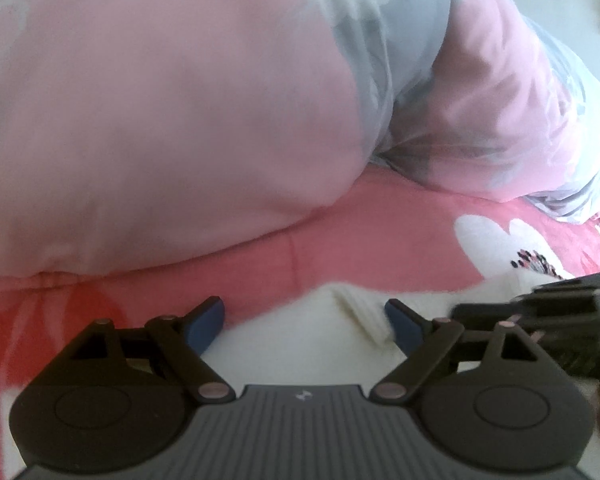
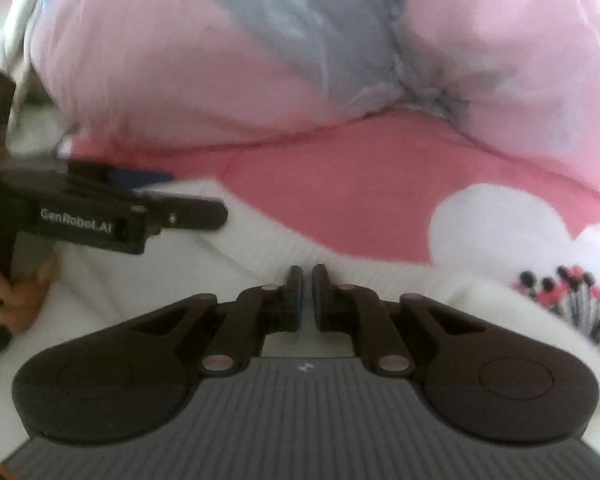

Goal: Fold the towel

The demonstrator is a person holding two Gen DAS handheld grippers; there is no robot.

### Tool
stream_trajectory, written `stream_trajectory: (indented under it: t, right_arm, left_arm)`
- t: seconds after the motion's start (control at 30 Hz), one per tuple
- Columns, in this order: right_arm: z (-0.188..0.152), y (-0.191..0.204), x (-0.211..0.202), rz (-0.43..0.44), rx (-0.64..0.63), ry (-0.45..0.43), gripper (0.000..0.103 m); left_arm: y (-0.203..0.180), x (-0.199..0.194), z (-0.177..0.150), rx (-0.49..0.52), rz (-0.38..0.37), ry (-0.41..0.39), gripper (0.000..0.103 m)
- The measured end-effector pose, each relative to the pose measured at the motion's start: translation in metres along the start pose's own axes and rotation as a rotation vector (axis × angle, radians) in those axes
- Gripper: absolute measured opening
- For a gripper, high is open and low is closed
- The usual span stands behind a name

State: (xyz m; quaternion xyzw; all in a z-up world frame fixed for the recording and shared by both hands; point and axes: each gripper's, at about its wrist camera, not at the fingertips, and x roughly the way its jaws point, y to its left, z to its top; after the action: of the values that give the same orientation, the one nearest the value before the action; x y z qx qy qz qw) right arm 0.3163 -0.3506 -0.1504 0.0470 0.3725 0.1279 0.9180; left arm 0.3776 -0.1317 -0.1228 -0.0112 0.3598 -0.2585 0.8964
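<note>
Left wrist view: the left gripper (image 1: 304, 318) has its blue-padded jaws spread wide, with a raised fold of the white ribbed fabric towel (image 1: 352, 312) lying between them; neither pad presses on it, so nothing is held there. That wide stance looks like a release, or a readiness to take the fold, and I cannot tell which. The towel spreads on the bed under and around the gripper, its far edge running just beyond the pads.

In the right wrist view, the right gripper (image 2: 307, 298) has its jaws drawn almost together at the towel's far edge. Whether a thin layer of cloth is pinched in the narrow slit is hidden by the pads themselves, so I cannot say it holds anything. Low and closed at the edge, it seems set to pin or drag the cloth while the other side is free.

Outward, the towel lies on a pink bedsheet with white printed shapes (image 2: 360, 184). Far behind rises a puffy pink-and-grey quilt (image 2: 260, 60), bulging close to the towel's far edge; it leaves little flat room beyond and could snag a fold carried that way. To the left in this view, the left gripper's black body is held by a hand (image 2: 18, 304), near enough that the two tools could collide.
</note>
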Motion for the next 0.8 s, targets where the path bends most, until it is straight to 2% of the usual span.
stream_trajectory:
  t: [0.07,0.17,0.3,0.53,0.63,0.8]
  right_arm:
    - [0.006,-0.009,-0.018,0.013,0.096,0.005,0.004]
    - [0.001,-0.014,-0.059,-0.003,0.159,-0.028,0.007]
    - [-0.026,-0.009,-0.149,0.009,0.195,-0.113,0.007]
    - [-0.13,0.006,-0.307,-0.053,0.308,-0.232,0.01]
    - [-0.177,0.014,-0.351,-0.076,0.366,-0.261,0.014]
    - [-0.221,0.027,-0.359,-0.053,0.437,-0.229,0.015]
  left_arm:
    - [0.006,-0.007,0.0,-0.055,-0.002,0.0,0.089]
    - [0.013,-0.033,-0.003,-0.132,-0.002,-0.01,0.087]
    - [0.011,-0.091,-0.015,-0.143,-0.017,-0.011,0.087]
    - [-0.005,-0.217,-0.072,-0.111,-0.08,-0.085,0.09]
    - [-0.022,-0.248,-0.106,-0.104,-0.103,-0.084,0.091]
    - [-0.055,-0.285,-0.166,-0.078,-0.125,-0.066,0.091]
